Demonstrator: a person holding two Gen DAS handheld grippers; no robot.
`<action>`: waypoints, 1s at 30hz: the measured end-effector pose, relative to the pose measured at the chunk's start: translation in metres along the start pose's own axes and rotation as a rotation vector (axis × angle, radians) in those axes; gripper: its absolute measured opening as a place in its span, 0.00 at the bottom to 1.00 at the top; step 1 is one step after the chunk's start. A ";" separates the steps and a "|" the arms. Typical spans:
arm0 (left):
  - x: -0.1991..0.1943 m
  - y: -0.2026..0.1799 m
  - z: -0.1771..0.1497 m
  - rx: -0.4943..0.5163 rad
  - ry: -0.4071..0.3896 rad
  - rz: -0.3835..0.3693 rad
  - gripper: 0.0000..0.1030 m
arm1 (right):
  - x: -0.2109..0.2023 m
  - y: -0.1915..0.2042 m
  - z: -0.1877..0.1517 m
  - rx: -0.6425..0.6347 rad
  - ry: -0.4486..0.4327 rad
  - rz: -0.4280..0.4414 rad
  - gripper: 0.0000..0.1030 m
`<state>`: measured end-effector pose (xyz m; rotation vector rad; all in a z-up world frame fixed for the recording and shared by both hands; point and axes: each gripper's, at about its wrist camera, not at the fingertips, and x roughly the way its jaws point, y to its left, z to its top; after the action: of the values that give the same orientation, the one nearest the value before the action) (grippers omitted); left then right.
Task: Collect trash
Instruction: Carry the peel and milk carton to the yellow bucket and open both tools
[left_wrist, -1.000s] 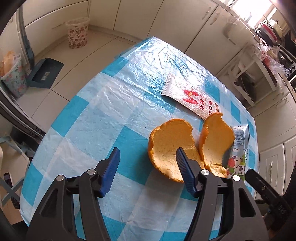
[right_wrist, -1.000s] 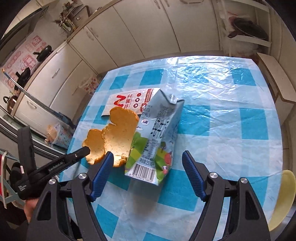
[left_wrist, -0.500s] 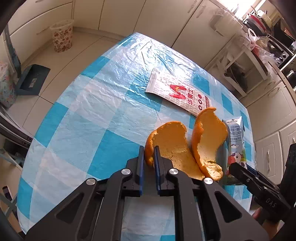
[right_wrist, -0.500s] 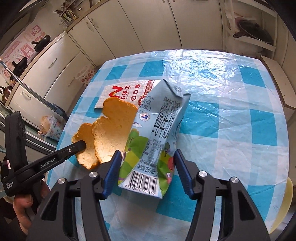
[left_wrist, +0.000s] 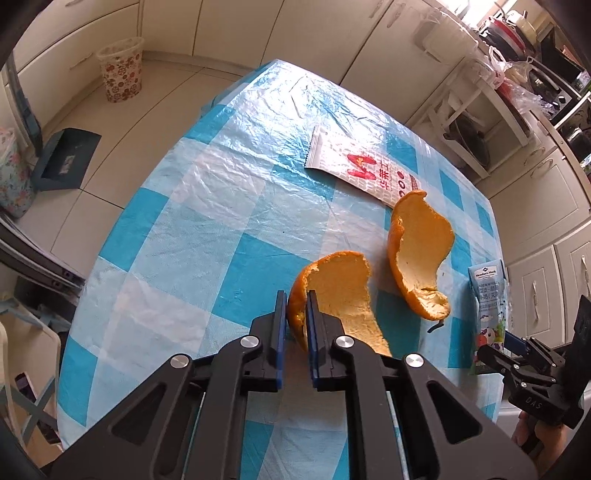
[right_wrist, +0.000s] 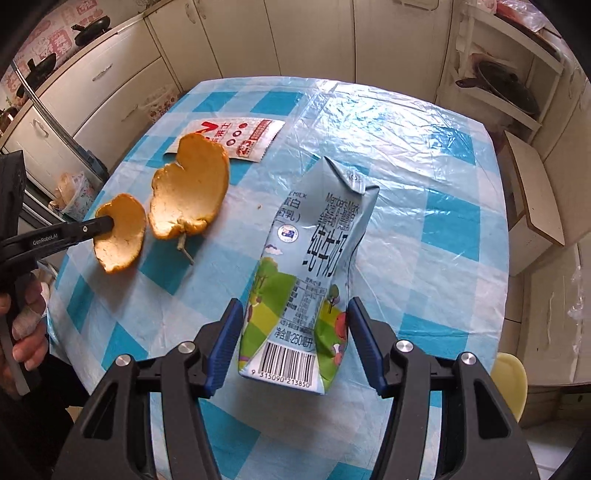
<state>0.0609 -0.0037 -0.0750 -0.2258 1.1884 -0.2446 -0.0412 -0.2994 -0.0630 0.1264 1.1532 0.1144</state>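
Checkered tablecloth (left_wrist: 207, 206) below — left tongs (left_wrist: 295, 314) pinch curled orange peel (left_wrist: 332, 291), right tongs (right_wrist: 291, 332) clamp crumpled milk carton (right_wrist: 314, 266).

The right gripper (right_wrist: 293, 341) is clamping a crumpled milk carton (right_wrist: 314, 273) above the checked table (right_wrist: 424, 206). At left, the left gripper (right_wrist: 107, 227) is pinching one orange peel (right_wrist: 120, 234); another peel (right_wrist: 190, 192) is lying beside a wrapper (right_wrist: 240, 138).
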 end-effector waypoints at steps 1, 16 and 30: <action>0.003 0.000 -0.001 -0.004 0.007 0.001 0.12 | 0.001 0.000 0.000 0.005 0.000 -0.004 0.59; -0.011 -0.038 -0.008 0.173 -0.032 -0.004 0.08 | -0.011 -0.012 -0.001 0.041 -0.056 0.039 0.49; -0.010 -0.053 -0.025 0.244 0.043 -0.105 0.08 | -0.016 -0.026 -0.011 0.048 -0.069 -0.013 0.52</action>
<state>0.0300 -0.0523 -0.0587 -0.0693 1.1786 -0.4855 -0.0565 -0.3269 -0.0568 0.1639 1.0876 0.0701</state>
